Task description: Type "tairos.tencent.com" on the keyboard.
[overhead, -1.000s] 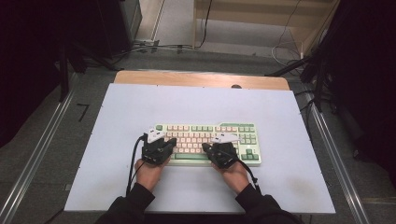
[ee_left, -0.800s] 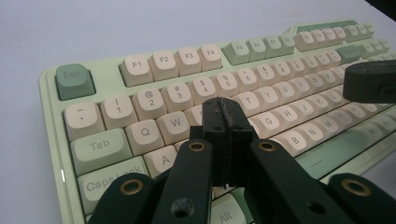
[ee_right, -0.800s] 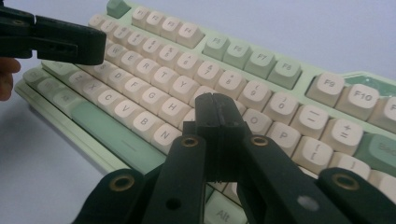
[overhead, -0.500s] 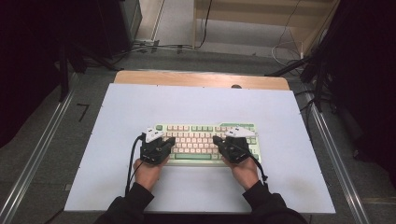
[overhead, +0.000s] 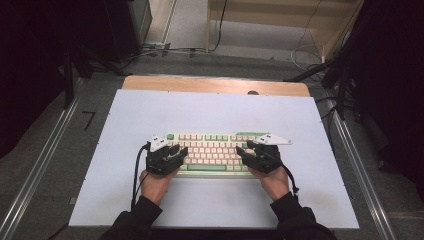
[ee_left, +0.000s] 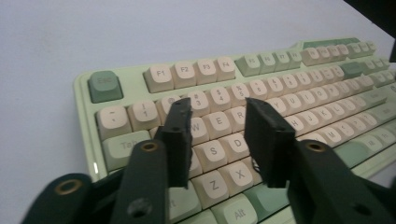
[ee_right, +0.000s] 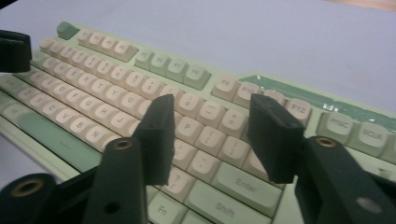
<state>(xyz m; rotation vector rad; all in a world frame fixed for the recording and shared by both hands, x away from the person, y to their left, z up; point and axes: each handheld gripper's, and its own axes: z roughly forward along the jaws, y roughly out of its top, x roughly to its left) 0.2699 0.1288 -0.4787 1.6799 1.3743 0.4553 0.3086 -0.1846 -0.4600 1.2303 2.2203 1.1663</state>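
A mint-green keyboard [overhead: 212, 150] with cream keys lies flat in the middle of the white table top [overhead: 215, 110]. My left gripper [overhead: 177, 150] hovers over its left end. In the left gripper view the left gripper [ee_left: 219, 109] is open above the W, E, S and D keys [ee_left: 219, 126]. My right gripper [overhead: 247, 148] is over the right part of the keyboard. Seen from its own camera, the right gripper [ee_right: 212, 105] is open above the keys left of Enter [ee_right: 238, 179]. Both pairs of jaws have just been opening, with nothing gripped between them.
A wooden strip [overhead: 215, 84] borders the table's far edge. Metal rails [overhead: 40, 165] run along both sides, and cables lie on the floor behind. The person's hands and dark sleeves [overhead: 140, 215] come in over the near edge. A black cable [overhead: 135, 175] trails from the left gripper.
The right gripper has slid to the right along the keyboard, from its middle to its right part. Both pairs of jaws now stand apart. The left hand has stayed put.
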